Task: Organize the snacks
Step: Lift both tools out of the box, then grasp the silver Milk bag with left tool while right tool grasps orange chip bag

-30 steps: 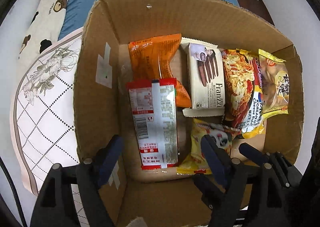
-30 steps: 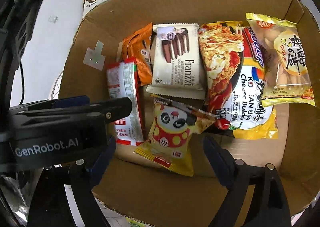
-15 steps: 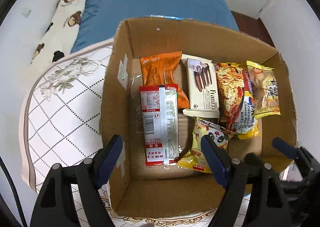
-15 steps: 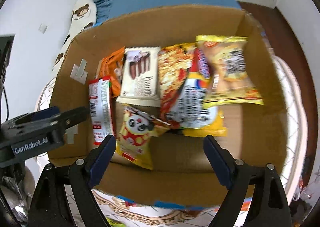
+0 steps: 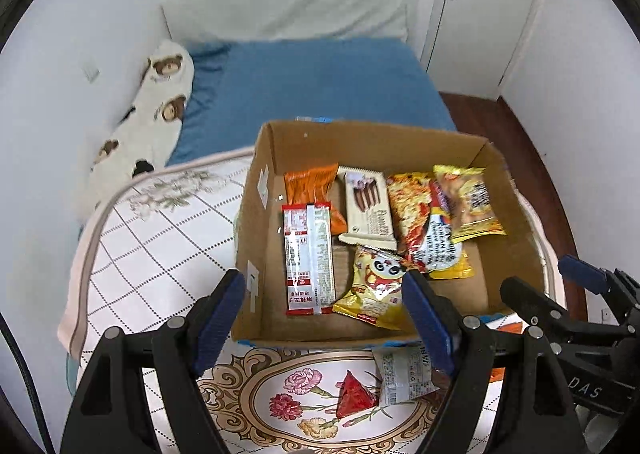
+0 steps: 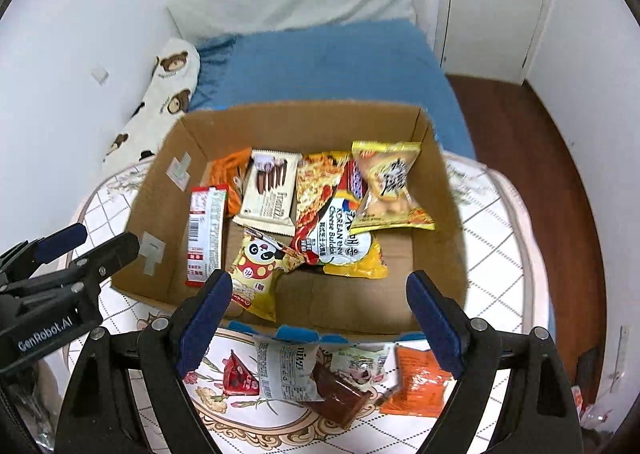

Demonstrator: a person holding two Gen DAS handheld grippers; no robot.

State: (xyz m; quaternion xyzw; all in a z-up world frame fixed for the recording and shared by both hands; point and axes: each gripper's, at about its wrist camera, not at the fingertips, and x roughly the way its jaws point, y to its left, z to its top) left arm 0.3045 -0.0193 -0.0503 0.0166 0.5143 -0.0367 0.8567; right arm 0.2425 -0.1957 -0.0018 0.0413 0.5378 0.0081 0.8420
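Cardboard box (image 5: pixel 256 213) of snack packets (image 5: pixel 308 258) on quilt (image 5: pixel 160 238)

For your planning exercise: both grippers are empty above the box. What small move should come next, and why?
Probably lower the right gripper toward the orange packet lying outside the cardboard box. Its jaws stand open and empty, and several snacks lie loose on the tablecloth in front of the box.

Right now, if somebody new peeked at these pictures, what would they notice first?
Probably the open brown cardboard box in the middle of the white patterned bed cover, filled with bright snack packets such as the yellow panda-face bag. More snacks lie outside at its near edge, including a red triangular packet and a flat orange packet. Behind sits a bear-print pillow.
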